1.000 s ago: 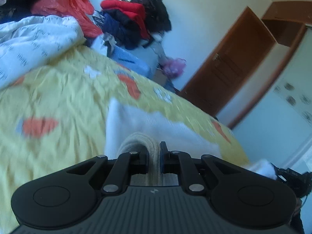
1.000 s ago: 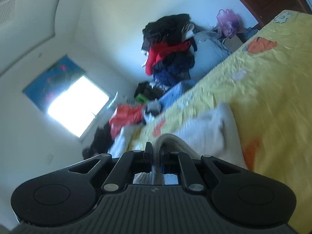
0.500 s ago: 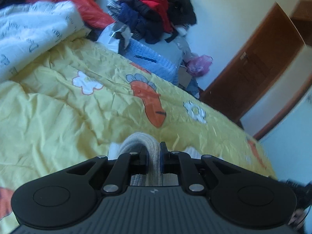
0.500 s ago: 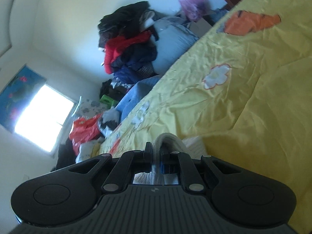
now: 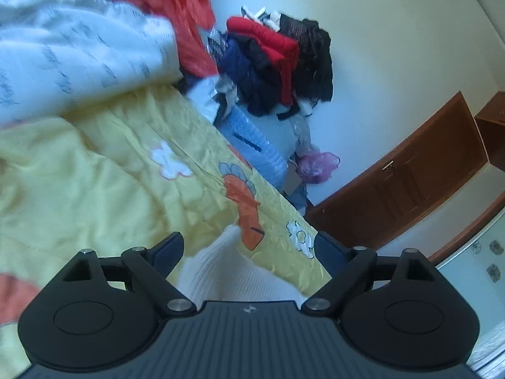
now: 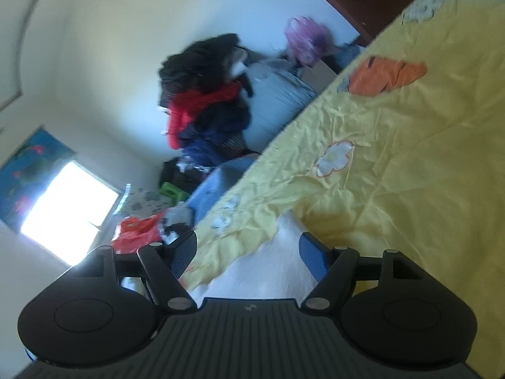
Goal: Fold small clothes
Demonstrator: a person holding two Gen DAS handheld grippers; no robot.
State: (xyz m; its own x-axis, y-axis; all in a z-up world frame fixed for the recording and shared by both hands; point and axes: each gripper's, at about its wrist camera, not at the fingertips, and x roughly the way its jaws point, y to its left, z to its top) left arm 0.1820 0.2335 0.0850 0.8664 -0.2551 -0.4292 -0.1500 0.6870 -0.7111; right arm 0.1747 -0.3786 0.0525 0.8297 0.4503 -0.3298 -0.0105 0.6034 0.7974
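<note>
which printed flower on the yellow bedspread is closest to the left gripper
The white flower just past the orange carrot, beside the left gripper's right finger. The other white flower lies farther up the bedspread, toward the white quilt.

right gripper fingers spread, white garment between them, yellow bedsheet

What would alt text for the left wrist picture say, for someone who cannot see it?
The left gripper is open above a white knitted garment lying on a yellow bedspread printed with flowers and carrots. Behind the bed, a pile of clothes leans against a pale wall beside a brown wooden door.
</note>
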